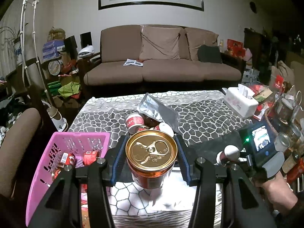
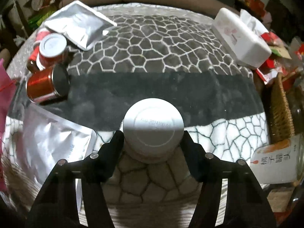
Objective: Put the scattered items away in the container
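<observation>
Grey cobble-patterned cloth covers the surface (image 2: 152, 43). Above it, the left claw (image 1: 151, 161) is clamped tight on a gold-lidded jar (image 1: 151, 150), just beside the pink basket (image 1: 47, 163) holding small red jars. The right claw (image 2: 153, 142) is closed around a white-lidded jar (image 2: 153, 126) standing on the cloth.

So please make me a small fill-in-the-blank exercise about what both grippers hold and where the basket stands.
1. The left gripper is shut on a can with a ____ pull-tab lid.
2. The right gripper is shut on a jar with a ____ lid.
3. The basket is ____ in colour.

Missing words: gold; white; pink
</observation>
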Available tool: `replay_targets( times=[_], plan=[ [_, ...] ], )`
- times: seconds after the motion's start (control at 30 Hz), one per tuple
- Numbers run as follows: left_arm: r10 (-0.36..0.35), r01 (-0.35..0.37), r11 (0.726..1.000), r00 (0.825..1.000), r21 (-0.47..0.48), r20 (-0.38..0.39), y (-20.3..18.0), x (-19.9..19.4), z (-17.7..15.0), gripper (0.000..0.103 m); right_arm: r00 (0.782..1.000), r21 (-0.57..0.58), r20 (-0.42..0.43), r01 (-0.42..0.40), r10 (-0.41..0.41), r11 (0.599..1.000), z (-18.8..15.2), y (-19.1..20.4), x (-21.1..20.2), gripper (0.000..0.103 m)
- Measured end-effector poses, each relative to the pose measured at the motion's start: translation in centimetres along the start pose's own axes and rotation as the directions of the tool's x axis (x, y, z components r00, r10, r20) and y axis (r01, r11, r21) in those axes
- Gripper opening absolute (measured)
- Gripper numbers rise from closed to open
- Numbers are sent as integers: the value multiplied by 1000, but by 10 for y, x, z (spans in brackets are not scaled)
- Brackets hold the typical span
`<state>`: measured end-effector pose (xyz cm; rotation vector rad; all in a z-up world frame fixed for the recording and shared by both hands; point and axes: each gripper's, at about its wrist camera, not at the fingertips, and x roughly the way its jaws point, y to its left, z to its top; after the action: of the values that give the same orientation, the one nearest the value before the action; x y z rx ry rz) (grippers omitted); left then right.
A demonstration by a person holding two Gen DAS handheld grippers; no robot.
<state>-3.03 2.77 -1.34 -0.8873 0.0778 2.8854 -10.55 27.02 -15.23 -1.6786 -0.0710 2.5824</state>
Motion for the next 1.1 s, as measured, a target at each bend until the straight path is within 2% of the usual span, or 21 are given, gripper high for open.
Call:
replay_targets(
  times=[0.1, 0.17, 0.2, 0.23, 0.27, 0.3, 0.33, 0.4, 0.47, 0.53, 0.57, 0.67, 0.77, 0.83, 0.93, 1.0, 1.1],
  plan=[
    [-1, 1, 1000, 1000, -5, 11, -1, -4, 2, 50, 998, 64, 8, -62, 62, 996, 0, -10, -6, 55],
    [0, 0, 1000, 1000, -4, 18, -1, -7, 3, 50, 995, 87, 43, -93, 89, 992, 1, -14, -19, 52],
    [1, 0, 1000, 1000, -4, 19, -1, -8, 3, 50, 993, 85, 67, -99, 94, 991, 1, -14, -29, 43],
    [1, -1, 1000, 1000, -4, 20, -1, -8, 3, 50, 992, 82, 81, -106, 99, 991, 3, -14, -35, 21],
    [2, -2, 1000, 1000, -5, 21, 0, -9, 3, 50, 988, 79, 96, -129, 121, 988, 4, -15, -44, 10],
    [3, -3, 1000, 1000, -5, 20, 0, -9, 3, 50, 984, 80, 100, -158, 150, 984, 5, -16, -50, 6],
    [3, -3, 1000, 1000, -5, 19, 0, -9, 3, 50, 979, 83, 91, -188, 180, 979, 6, -17, -56, 6],
    [5, -4, 1000, 1000, -8, 17, 1, -9, 2, 50, 976, 91, 112, -198, 187, 976, 5, -21, -64, 10],
    [5, -5, 1000, 1000, -8, 14, 1, -9, 2, 50, 978, 100, 131, -178, 165, 979, 4, -27, -67, 23],
    [5, -5, 1000, 1000, -7, 12, 1, -9, 2, 50, 982, 109, 108, -167, 155, 980, 5, -30, -60, 64],
    [5, -5, 1000, 1000, -7, 13, 1, -9, 2, 50, 983, 108, 85, -169, 160, 980, 5, -30, -54, 71],
    [4, -4, 1000, 1000, -10, 12, 1, -9, 1, 50, 988, 72, 23, -151, 150, 986, 7, -20, -37, 71],
    [1, -1, 1000, 1000, -8, 6, 1, -7, 1, 50, 996, 30, -17, -89, 90, 996, 9, -6, -18, 71],
    [1, -1, 1000, 1000, -1, 4, 0, -7, 1, 50, 996, 20, -51, -76, 77, 997, 8, 0, -4, 71],
    [5, -5, 1000, 1000, 2, -4, 2, -4, 0, 50, 997, 21, -57, -60, 61, 998, 8, 6, 11, 70],
    [7, -7, 1000, 1000, -2, -10, 4, -2, 0, 50, 998, 15, -48, -31, 32, 999, 7, 7, 18, 63],
    [12, -12, 1000, 1000, -4, -6, 5, -3, 1, 50, 998, 42, -26, -51, 53, 998, 6, 4, 18, 63]
  ],
)
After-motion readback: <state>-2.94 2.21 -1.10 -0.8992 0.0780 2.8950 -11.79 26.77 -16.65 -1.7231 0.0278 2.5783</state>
